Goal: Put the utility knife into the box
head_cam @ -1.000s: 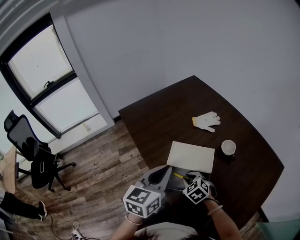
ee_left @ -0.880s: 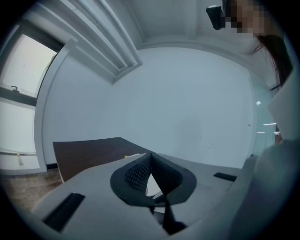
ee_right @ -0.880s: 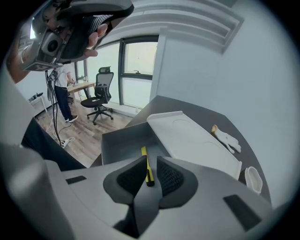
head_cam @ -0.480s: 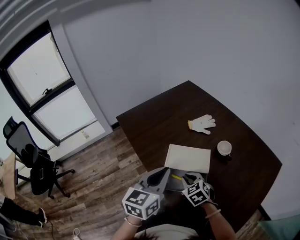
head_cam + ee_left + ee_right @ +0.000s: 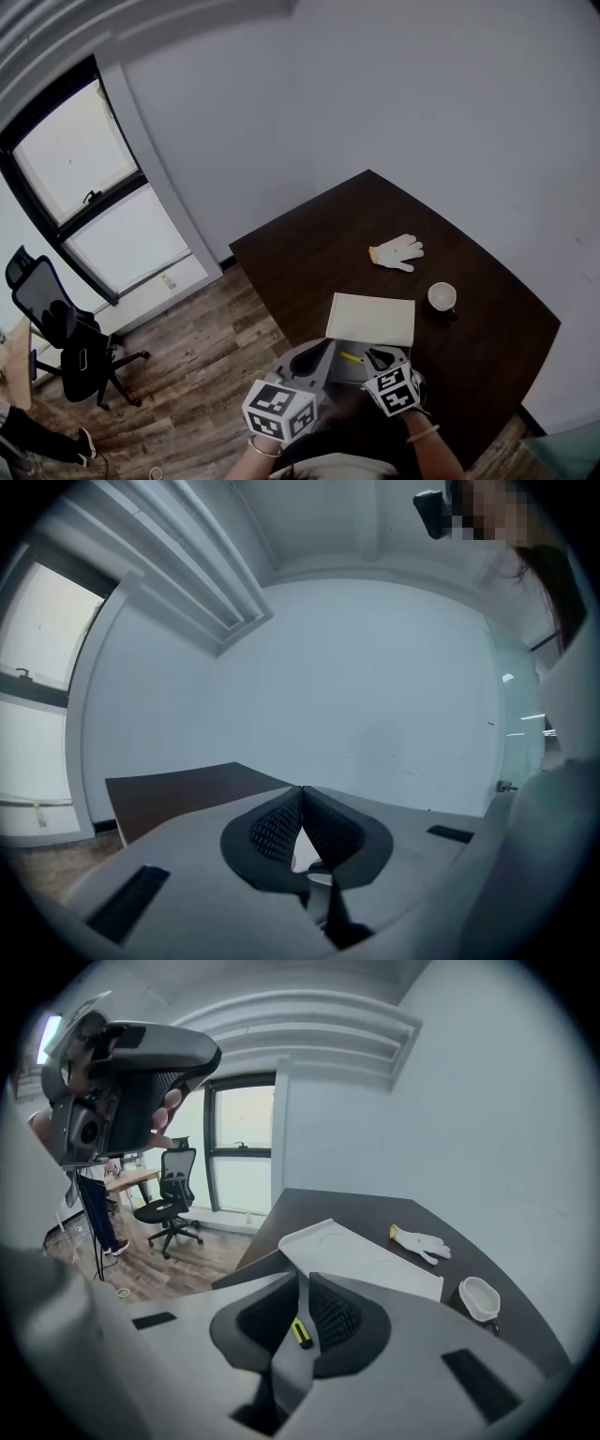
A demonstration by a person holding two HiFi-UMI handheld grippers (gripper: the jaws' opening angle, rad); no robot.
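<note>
A yellow utility knife (image 5: 352, 356) lies inside a dark grey box (image 5: 349, 373) at the table's near edge, and the box's white lid (image 5: 370, 321) stands open behind it. My right gripper (image 5: 380, 357) hovers just right of the knife. In the right gripper view the knife (image 5: 300, 1332) shows small through the narrow gap of the right gripper (image 5: 302, 1279), below it and not touched. My left gripper (image 5: 328, 345) is at the box's left side. In its own view the left gripper (image 5: 301, 789) is shut, empty, and aimed up at the wall.
A white work glove (image 5: 397, 251) lies on the dark table (image 5: 309, 248) beyond the lid, and a white cup (image 5: 442, 296) stands to the right of the lid. The table's left edge drops to a wooden floor with an office chair (image 5: 56, 323).
The head view has drifted a little, so the table sits slightly higher in the frame. Both grippers and the knife keep their places beside the box.
</note>
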